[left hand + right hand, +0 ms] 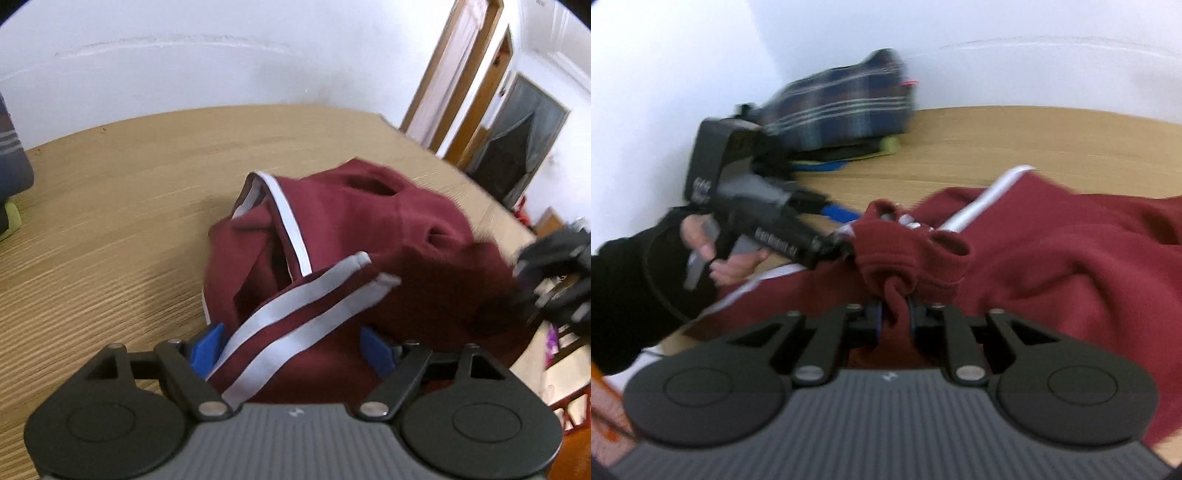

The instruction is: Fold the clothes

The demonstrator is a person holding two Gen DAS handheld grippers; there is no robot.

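A maroon garment (369,236) with white stripes lies bunched on the wooden table (110,206), not yet flattened or folded. The right gripper (894,317) is clenched on a bunched ribbed edge of the fabric, the cloth being pinched between its blue pads (877,321). The left gripper (295,345) is released: its jaws stand wide apart, with a striped part of the garment lying between them but not pressed by the pads. In the right wrist view the left gripper is seen held in a bare hand (720,254) with a dark sleeve, its tip at the near edge of the garment. The step in hand is judged to be the taking of a second hold so that the garment can be spread. It is done well if the left jaws are closed on a single edge or corner rather than on a wad of layers, and if the cloth is then drawn apart evenly and laid flat before any fold is made. No containers are seen; a plaid bundle (842,107) is stacked with other items at the far corner of the table against the wall, well apart from the garment.
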